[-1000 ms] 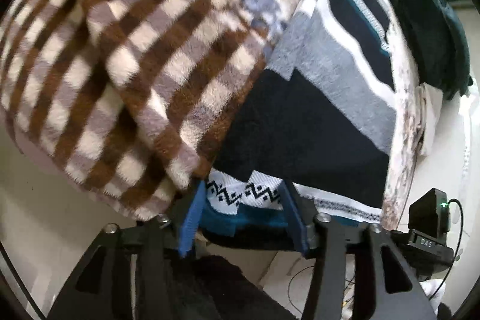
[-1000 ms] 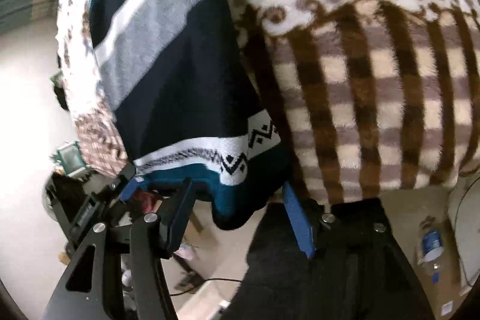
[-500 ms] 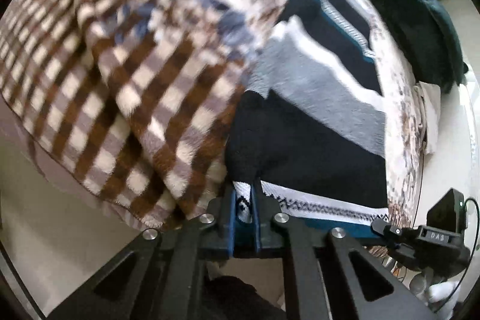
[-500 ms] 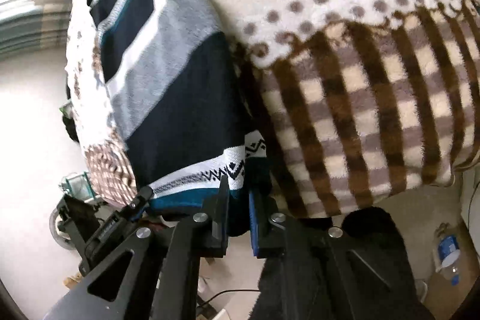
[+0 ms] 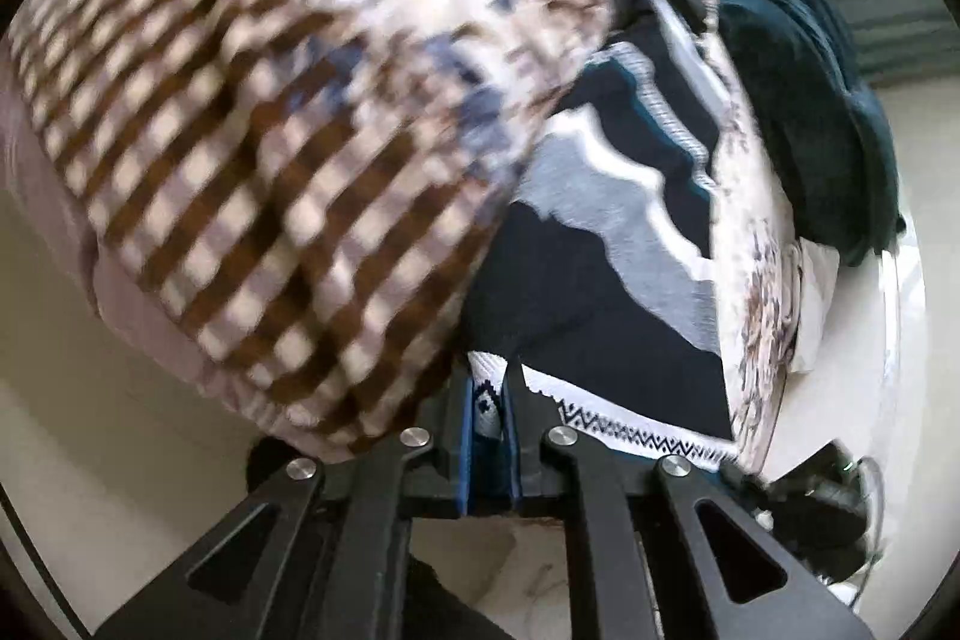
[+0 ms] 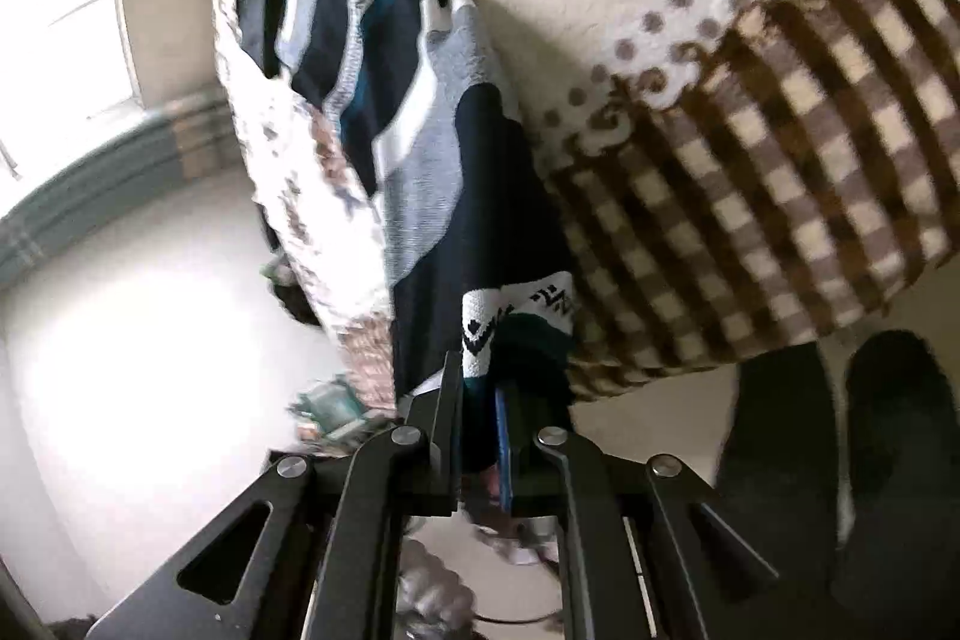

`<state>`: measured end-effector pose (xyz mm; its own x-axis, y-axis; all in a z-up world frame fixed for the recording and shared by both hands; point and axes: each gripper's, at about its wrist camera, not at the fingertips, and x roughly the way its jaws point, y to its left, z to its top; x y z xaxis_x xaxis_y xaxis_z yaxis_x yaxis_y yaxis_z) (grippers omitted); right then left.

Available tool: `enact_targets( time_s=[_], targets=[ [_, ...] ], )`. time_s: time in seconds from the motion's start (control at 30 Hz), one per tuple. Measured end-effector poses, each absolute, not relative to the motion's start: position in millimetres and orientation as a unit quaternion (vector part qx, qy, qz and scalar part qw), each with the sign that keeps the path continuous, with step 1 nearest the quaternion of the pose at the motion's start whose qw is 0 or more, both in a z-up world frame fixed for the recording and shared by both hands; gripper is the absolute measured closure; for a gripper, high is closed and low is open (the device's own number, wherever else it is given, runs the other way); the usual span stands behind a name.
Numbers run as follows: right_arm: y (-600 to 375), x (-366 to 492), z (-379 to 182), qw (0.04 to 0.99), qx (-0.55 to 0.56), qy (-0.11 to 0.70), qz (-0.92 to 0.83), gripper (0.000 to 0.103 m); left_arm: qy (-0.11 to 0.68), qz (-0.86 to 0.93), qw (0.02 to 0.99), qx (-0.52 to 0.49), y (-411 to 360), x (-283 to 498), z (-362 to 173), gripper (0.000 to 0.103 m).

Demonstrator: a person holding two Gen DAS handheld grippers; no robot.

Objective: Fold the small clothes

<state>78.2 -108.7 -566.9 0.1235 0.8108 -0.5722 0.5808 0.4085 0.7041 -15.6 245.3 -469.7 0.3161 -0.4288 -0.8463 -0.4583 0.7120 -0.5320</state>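
A small knitted sweater [image 5: 606, 280] with navy, grey, white and teal stripes lies on a blanket-covered bed. My left gripper [image 5: 487, 403] is shut on the white patterned hem at one corner. In the right wrist view the same sweater [image 6: 474, 196] rises in folds, and my right gripper [image 6: 480, 388] is shut on the other hem corner, where the teal edge shows. Both corners are lifted off the bed and the stripes ripple.
A cream and brown checked fleece blanket [image 5: 258, 160] covers the bed [image 6: 750, 148]. A dark teal garment [image 5: 798, 112] lies at the far end. A person's dark trouser legs [image 6: 840, 466] stand beside the bed. Pale floor [image 6: 132, 340] lies below, with a window [image 6: 66, 4] beyond.
Both grippers went from open around the hem to shut on it, then rose, lifting the hem so the sweater wrinkles. The right gripper also tilted.
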Motion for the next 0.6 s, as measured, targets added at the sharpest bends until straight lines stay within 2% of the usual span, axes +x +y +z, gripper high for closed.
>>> enact_targets(
  time_s=[0.2,0.33,0.43,0.47,0.5,0.57,0.6],
  targets=[
    [-103.0,63.0,-592.8,0.495,0.539,0.676,0.082,0.094,0.604,0.018,0.715,-0.351,251.3,-27.3,-483.3,0.097],
    [-80.6,70.7,-613.9,0.497,0.474,0.721,0.092,0.093,0.629,0.007,0.699,-0.34,252.2,-26.1,-503.9,0.095],
    [-74.1,81.0,-634.7,0.509,0.394,0.761,0.083,0.083,0.64,-0.006,0.686,-0.345,255.6,-24.3,-509.5,0.094],
    [-72.9,83.4,-637.5,0.506,0.382,0.769,0.083,0.074,0.639,-0.007,0.686,-0.349,258.1,-23.6,-508.6,0.09],
    [-72.9,85.7,-637.6,0.506,0.376,0.771,0.086,0.071,0.636,-0.006,0.688,-0.351,261.3,-22.7,-506.3,0.085],
    [-71.8,93.1,-629.0,0.522,0.355,0.769,0.101,0.052,0.627,-0.002,0.693,-0.357,268.9,-20.0,-501.4,0.057],
    [-71.5,96.2,-624.6,0.529,0.346,0.767,0.109,0.048,0.619,-0.001,0.697,-0.362,272.4,-20.2,-499.1,0.052]
  ],
)
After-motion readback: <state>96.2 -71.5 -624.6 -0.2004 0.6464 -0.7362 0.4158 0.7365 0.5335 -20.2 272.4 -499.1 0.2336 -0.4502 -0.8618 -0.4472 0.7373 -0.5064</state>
